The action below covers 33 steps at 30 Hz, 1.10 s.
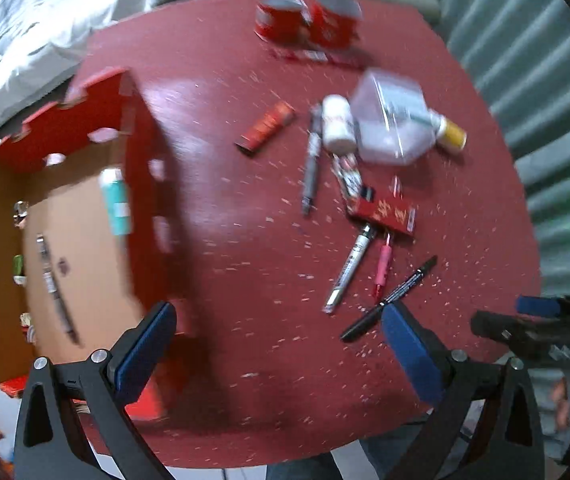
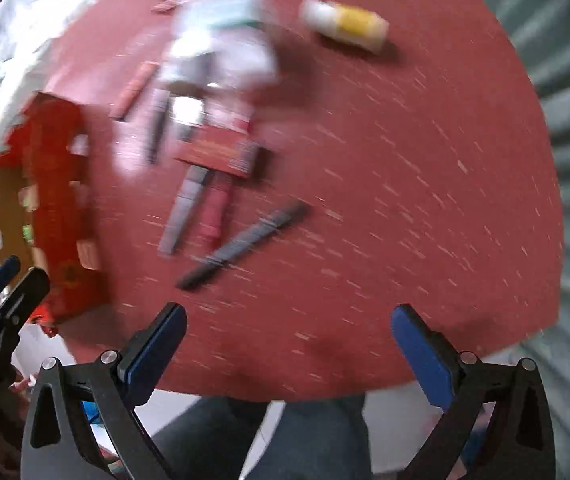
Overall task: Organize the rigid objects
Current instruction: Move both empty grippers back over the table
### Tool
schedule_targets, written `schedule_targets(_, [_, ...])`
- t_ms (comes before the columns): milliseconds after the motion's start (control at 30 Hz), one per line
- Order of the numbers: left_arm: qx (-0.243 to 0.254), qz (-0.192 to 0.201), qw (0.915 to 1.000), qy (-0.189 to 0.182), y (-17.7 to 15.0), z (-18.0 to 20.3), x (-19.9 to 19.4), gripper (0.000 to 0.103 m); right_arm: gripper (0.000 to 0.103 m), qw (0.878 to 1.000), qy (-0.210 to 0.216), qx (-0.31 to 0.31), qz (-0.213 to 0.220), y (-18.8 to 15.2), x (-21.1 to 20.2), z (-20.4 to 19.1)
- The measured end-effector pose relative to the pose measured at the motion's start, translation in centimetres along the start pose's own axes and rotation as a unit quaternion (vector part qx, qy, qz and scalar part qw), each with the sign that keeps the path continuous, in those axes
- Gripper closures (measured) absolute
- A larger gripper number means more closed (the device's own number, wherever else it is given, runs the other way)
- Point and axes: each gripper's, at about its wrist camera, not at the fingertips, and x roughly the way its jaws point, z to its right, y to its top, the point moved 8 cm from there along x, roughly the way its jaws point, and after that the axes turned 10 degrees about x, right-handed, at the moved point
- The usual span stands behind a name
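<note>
Left gripper (image 1: 277, 336) open, black pen (image 1: 389, 299) beside

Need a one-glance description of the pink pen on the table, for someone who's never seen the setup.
Start at the round red table, then find the flat red card with gold characters in the pile of pens. Just below it, the pink pen lies between a silver marker and a thin black pen. It is the only pink one, and the shortest.

Both hand-held grippers (image 1: 277, 336) (image 2: 289, 340) agape, empty
</note>
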Motion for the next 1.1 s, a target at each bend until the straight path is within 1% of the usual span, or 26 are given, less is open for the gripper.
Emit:
schedule_targets(100, [0.004,-0.023,0.9994,0.027,1.0,1.3,3.2,0.000,0.000,1.000,0.008,0.004,-0.013,0.2,0.3,2.1])
schedule_targets(133, [0.004,-0.032,0.9991,0.029,1.2,1.7,4.3,0.000,0.000,1.000,0.006,0.000,-0.016,0.3,0.5,2.6])
schedule_targets(233, [-0.009,-0.050,0.9982,0.031,2.0,2.4,6.8,0.000,0.000,0.999,-0.002,-0.028,-0.022,0.8,0.9,3.5])
schedule_targets(300, [-0.016,-0.056,0.9973,0.044,2.1,2.4,7.7,0.000,0.000,0.999,-0.006,-0.049,-0.022,1.3,1.0,4.4])
schedule_targets(367, [-0.011,-0.059,0.9964,0.061,2.0,2.5,8.5,0.000,0.000,0.998,-0.010,-0.066,-0.021,2.0,1.0,4.5])
schedule_targets(400, [-0.003,-0.068,0.9950,0.073,1.7,2.4,9.1,0.000,0.000,0.997,-0.010,-0.075,-0.021,2.3,1.1,4.8])
schedule_targets(500, [-0.005,-0.080,0.9939,0.075,1.6,2.7,10.3,0.000,0.000,0.996,-0.003,-0.090,-0.026,3.4,1.1,4.8])
schedule_targets(633, [-0.005,-0.074,0.9951,0.066,3.1,3.6,11.3,0.000,0.000,0.994,-0.002,-0.104,-0.031,3.6,1.3,5.0])
schedule_targets(700, [-0.002,-0.074,0.9950,0.068,3.6,3.8,11.6,0.000,0.000,0.993,-0.002,-0.109,-0.035,3.5,1.3,5.0])
schedule_targets(767, [-0.023,-0.063,0.9956,0.065,3.9,3.3,11.7,0.000,0.000,0.993,-0.001,-0.115,-0.037,3.3,1.4,5.0])
schedule_targets(800, [-0.053,-0.062,0.9945,0.065,3.7,2.2,11.7,0.000,0.000,0.992,-0.002,-0.119,-0.038,3.4,1.4,5.1])
schedule_targets(833, [-0.098,-0.061,0.9910,0.069,3.2,0.8,11.6,0.000,0.000,0.992,-0.003,-0.122,-0.038,3.4,1.4,4.9])
schedule_targets(900, [-0.164,-0.060,0.9823,0.068,2.2,-1.3,11.5,0.000,0.000,0.990,-0.007,-0.136,-0.033,3.7,1.3,4.7])
schedule_targets(933, [-0.169,-0.060,0.9815,0.067,2.1,-1.6,11.5,0.000,0.000,0.989,-0.010,-0.142,-0.029,4.0,1.4,4.3])
schedule_targets(967, [-0.161,-0.061,0.9826,0.069,2.1,-1.6,11.4,0.000,0.000,0.988,-0.015,-0.153,-0.022,4.4,1.3,4.0])
schedule_targets(1033, [-0.119,-0.058,0.9881,0.078,2.4,-0.7,11.3,0.000,0.000,0.983,-0.027,-0.180,-0.008,5.5,1.1,3.6])
schedule_targets(1100, [-0.081,-0.050,0.9922,0.080,3.4,0.6,11.3,0.000,0.000,0.973,-0.054,-0.222,0.019,7.6,0.7,3.1])
